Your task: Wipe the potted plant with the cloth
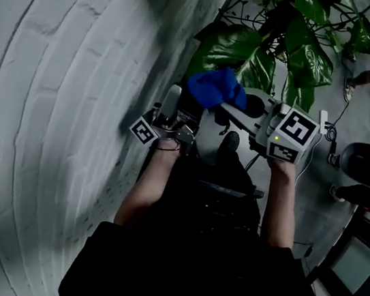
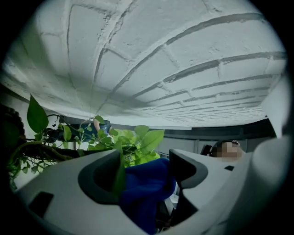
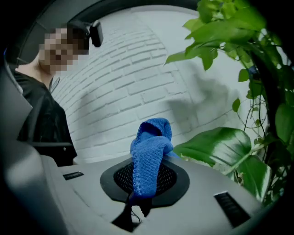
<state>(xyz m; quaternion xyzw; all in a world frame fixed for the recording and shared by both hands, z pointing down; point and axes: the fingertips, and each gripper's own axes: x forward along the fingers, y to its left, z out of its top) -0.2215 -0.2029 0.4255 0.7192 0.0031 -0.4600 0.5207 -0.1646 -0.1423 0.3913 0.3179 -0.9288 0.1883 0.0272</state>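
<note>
Cloth (image 1: 216,86) sits between both tools
Cloth in right gripper (image 3: 146,181) jaws, poking past tips into left gripper (image 2: 144,170) gap, leaf (image 2: 120,176) against one jaw; potted plant (image 1: 302,58) ahead, wall (image 1: 61,56) left of left gripper

white brick wall (image 1: 61,56) on l, grey floor (image 1: 329,200) + screen (image 1: 355,264) on r.

No legible text, brand, number or label was found in any view. The only signs were black-and-white square patterns on the left marker cube (image 1: 144,131) and the right marker cube (image 1: 298,131), with no lettering.
</note>
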